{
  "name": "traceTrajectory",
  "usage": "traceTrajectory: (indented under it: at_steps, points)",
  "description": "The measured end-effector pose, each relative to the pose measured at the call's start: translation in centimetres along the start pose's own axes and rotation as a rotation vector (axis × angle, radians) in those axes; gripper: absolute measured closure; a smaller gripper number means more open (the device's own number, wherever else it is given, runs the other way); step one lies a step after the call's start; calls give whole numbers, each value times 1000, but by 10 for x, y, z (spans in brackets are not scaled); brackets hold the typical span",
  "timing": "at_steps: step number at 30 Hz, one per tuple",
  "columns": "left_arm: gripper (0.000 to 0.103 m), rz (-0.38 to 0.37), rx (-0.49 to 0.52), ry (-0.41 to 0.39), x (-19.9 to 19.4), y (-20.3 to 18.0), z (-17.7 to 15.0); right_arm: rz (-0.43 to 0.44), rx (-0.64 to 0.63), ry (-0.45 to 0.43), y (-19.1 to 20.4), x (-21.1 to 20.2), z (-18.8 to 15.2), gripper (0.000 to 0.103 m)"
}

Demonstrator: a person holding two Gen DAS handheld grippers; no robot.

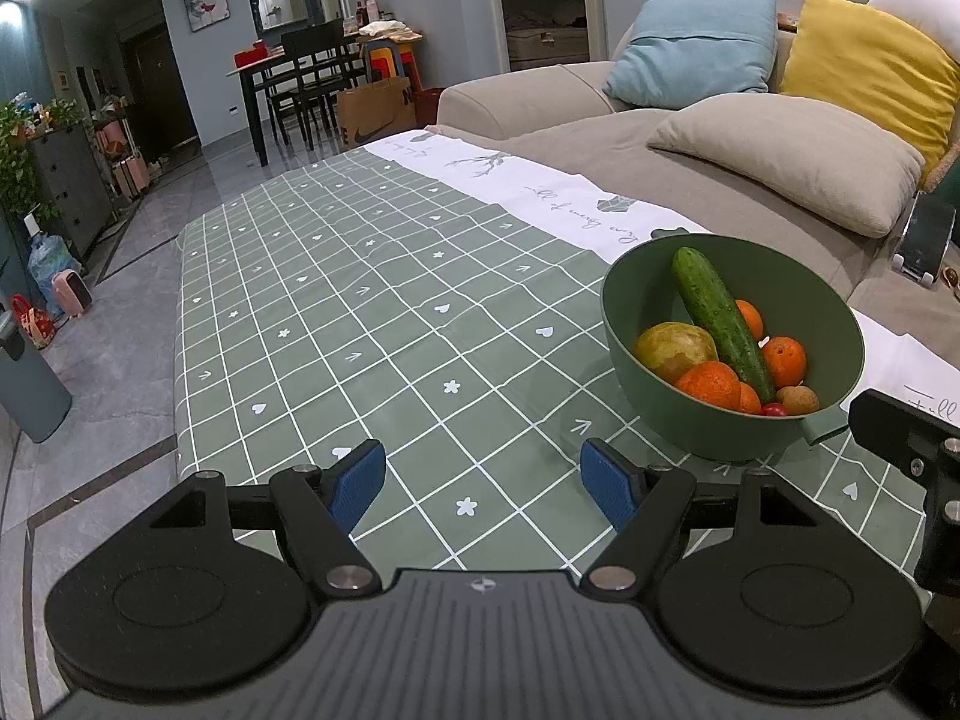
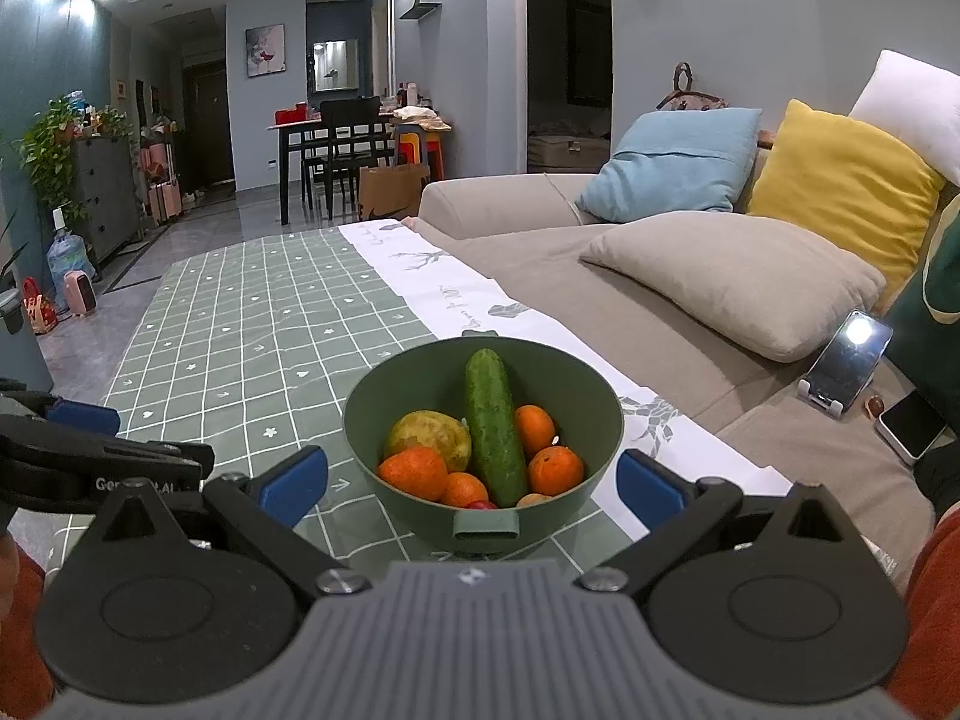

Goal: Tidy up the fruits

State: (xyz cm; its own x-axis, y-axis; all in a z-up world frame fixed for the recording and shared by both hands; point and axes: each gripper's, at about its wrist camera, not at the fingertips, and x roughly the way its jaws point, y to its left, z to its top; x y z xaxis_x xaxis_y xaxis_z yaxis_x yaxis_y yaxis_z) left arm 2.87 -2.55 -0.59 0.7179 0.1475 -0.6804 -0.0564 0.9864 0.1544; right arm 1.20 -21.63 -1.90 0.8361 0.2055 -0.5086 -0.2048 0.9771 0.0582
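Green checked tablecloth [image 1: 372, 324] covers the table in front of me, with a beige sofa [image 2: 600, 276] running along its far side and a dining table [image 2: 336, 138] deeper in the room. On the cloth stands a green bowl [image 2: 600, 414], holding a cucumber [image 2: 495, 426] that leans upright among several oranges [image 2: 414, 471], a yellow-green mango [image 2: 429, 435], a small brown fruit [image 1: 798, 401] and a red cherry tomato [image 1: 774, 410]. My left gripper [image 1: 483, 480] hovers over bare cloth just left of the bowl, fingers spread wide and holding nothing. My right gripper [image 2: 474, 480] faces the bowl head-on, fingers wide apart on either side of its near wall, gripping nothing.
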Motion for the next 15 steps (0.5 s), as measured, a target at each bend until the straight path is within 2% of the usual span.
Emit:
traceTrajectory:
  at_steps: [15]
  points:
    - [16, 0, -1, 1, 0, 1, 0, 1, 1, 2, -1, 2, 0, 5]
